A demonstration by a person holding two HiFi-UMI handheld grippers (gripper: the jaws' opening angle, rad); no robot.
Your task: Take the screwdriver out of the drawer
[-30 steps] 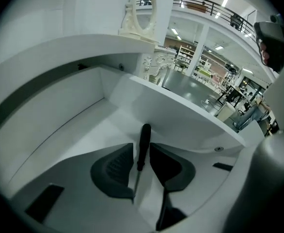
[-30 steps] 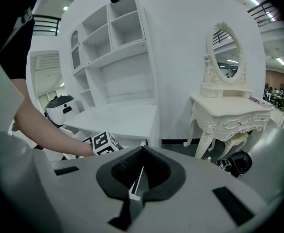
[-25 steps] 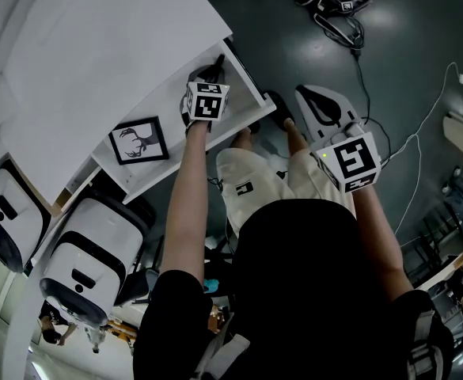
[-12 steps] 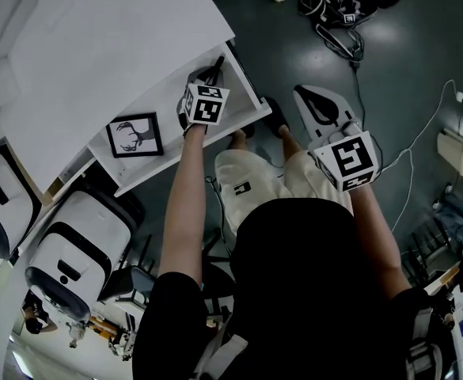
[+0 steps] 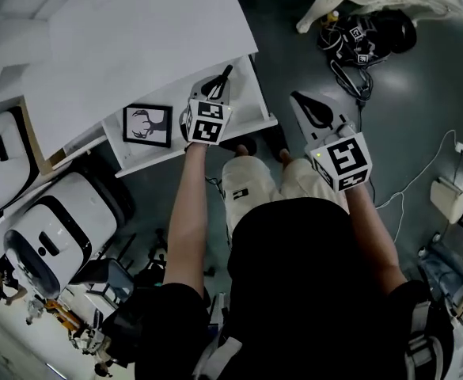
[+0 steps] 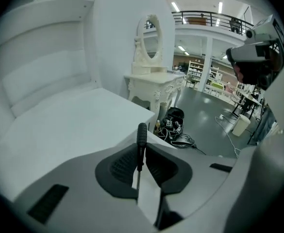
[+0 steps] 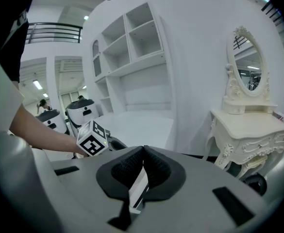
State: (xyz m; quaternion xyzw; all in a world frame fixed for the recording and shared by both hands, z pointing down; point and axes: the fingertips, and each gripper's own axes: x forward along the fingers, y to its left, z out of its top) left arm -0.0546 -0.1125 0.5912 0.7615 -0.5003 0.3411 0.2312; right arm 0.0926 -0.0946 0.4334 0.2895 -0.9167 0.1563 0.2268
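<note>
left gripper [image 5: 218, 84]: jaws clamped on the screwdriver [image 6: 141, 136]. They've just been closing w/ it between them.
screwdriver vs jaws: thin shaft is pinched right in the middle btwn the two jaws. The black handle sticks out past the jaw tips, pointing away from the hand.
screwdriver location: up in the left gripper. In the head view it sits over the open drawer [image 5: 251, 105] at the front edge of the white surface [image 5: 136, 46]. Can't see it touching anything but the jaws.
right gripper [image 7: 142, 150]: jaws pressed together, nothing btwn them. It's off to the right over the dark floor [image 5: 421, 133], apart from the drawer.
other stuff: framed deer pic [image 5: 146, 124] lies flat near the left gripper, on its left in the head view.
</note>
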